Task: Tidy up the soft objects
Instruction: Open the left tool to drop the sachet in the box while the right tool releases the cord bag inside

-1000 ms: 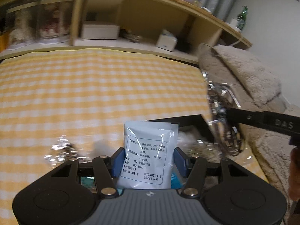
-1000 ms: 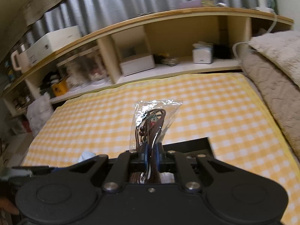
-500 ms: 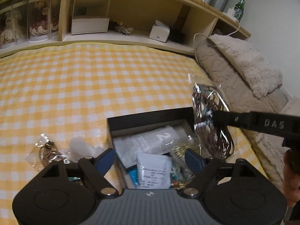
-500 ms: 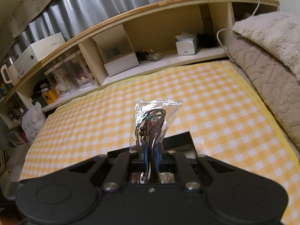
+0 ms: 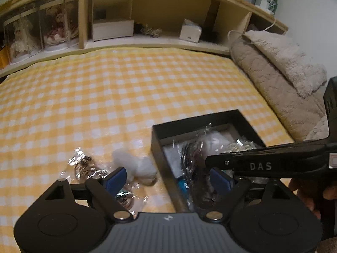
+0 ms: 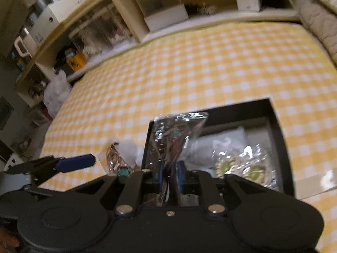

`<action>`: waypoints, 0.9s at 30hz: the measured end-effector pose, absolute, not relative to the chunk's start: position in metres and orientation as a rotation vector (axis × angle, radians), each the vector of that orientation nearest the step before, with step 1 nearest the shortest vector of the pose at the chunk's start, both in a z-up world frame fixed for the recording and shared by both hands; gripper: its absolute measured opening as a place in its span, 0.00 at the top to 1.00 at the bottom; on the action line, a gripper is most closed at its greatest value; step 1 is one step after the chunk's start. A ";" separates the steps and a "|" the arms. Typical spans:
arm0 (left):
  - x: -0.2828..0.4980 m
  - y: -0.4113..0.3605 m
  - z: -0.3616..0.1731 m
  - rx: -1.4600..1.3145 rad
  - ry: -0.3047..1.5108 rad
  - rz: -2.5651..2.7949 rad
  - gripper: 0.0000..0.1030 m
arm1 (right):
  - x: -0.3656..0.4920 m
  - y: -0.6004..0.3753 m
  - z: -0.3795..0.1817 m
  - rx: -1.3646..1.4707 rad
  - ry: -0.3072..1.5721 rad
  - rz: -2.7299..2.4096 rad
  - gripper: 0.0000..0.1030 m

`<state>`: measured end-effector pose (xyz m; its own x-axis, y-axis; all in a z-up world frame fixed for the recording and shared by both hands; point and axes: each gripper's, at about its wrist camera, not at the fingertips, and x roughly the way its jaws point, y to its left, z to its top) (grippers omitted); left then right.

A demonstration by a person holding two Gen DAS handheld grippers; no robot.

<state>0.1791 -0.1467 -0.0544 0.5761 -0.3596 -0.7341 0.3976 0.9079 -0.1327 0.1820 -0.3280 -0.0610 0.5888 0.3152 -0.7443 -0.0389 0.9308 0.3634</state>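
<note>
A black box [image 5: 195, 122] [image 6: 280, 126] lies on the yellow checked cloth and holds several packets. My right gripper [image 6: 170, 174] is shut on a clear bag of brown beads [image 6: 174, 135] and holds it over the box's left side; the bag also shows in the left wrist view [image 5: 190, 158]. My left gripper [image 5: 168, 178] is open and empty above the box's left wall. A clear bag with trinkets [image 5: 84, 166] [image 6: 114, 157] and a white fluffy piece [image 5: 134, 165] lie on the cloth left of the box.
A wooden shelf unit [image 5: 147, 21] with boxes and display cases runs along the far edge. Beige blankets [image 5: 278, 73] are piled at the right. A silvery packet with green rounds [image 6: 244, 164] lies in the box.
My left gripper let go of the white printed packet into the box, opened and shifted left. My right gripper moved down over the box with the bead bag.
</note>
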 end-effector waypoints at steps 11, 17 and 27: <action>0.173 -0.149 -0.058 0.100 0.858 -0.465 0.09 | 0.174 -0.329 -0.056 0.252 0.921 0.123 0.51; 0.167 -0.146 -0.051 0.105 0.837 -0.475 0.02 | 0.158 -0.340 -0.041 0.277 0.868 0.090 0.44; 0.156 -0.133 -0.036 0.089 0.789 -0.479 0.00 | 0.132 -0.333 -0.020 0.203 0.798 0.013 0.03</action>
<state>0.1558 -0.1332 -0.0361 0.6041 -0.3804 -0.7002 0.4457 0.8897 -0.0988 0.1319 -0.3326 -0.0199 0.6991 0.0879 -0.7096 0.0648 0.9805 0.1853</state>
